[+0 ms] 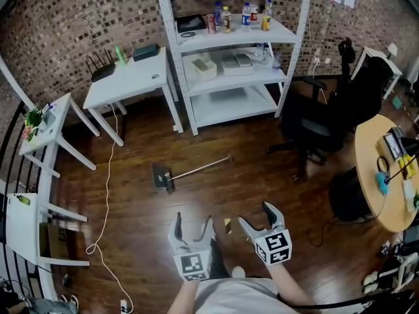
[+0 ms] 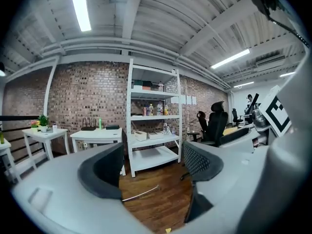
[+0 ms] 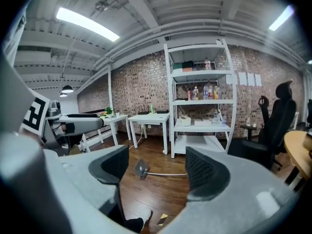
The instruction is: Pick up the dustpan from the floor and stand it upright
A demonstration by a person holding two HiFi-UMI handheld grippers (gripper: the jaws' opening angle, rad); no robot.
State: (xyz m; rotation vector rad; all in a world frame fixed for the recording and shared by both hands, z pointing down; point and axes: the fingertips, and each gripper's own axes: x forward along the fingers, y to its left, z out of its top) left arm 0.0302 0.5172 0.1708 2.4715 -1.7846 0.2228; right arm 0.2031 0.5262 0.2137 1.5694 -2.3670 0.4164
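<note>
Brown plank floor (image 1: 137, 227); both grippers sit low at the near edge of the head view, nothing in either. Left gripper (image 1: 192, 222): jaws spread, only air and floor between the pads. Right gripper (image 1: 257, 216): jaws wide apart too, empty. A small yellow scrap (image 1: 227, 226) lies on the floor between the two, not part of the job.

Dustpan (image 1: 163, 175) lies flat on the floor ahead of both grippers, well apart from them, no contact. Pan end sits left and nearer. Handle (image 1: 200, 167) runs off right and slightly away, tip toward the foot of the shelf unit. So the long axis is nearly crosswise to the reach, not in line with it.

The left gripper looks the nearer one, roughly facing the handle's middle. The right gripper stands further to the side, but its own view frames pan and handle squarely between its jaws. The left gripper view shows only the handle; the pan is hidden behind a jaw. Judgement: either hand has to go forward and down, with the jaws straddling the handle across its length.

White cable (image 1: 107, 195) trails over the floor left of the dustpan, apart from it.

Further back:
- White shelf unit (image 1: 229, 106), bottles (image 1: 245, 15) on an upper shelf, boxes (image 1: 204, 66) on the one below.
- White table (image 1: 131, 80) to its left, with a router (image 1: 101, 66) on it.
- Black office chair (image 1: 321, 120) to the right.
- Round wooden table (image 1: 366, 162) at the right edge.
</note>
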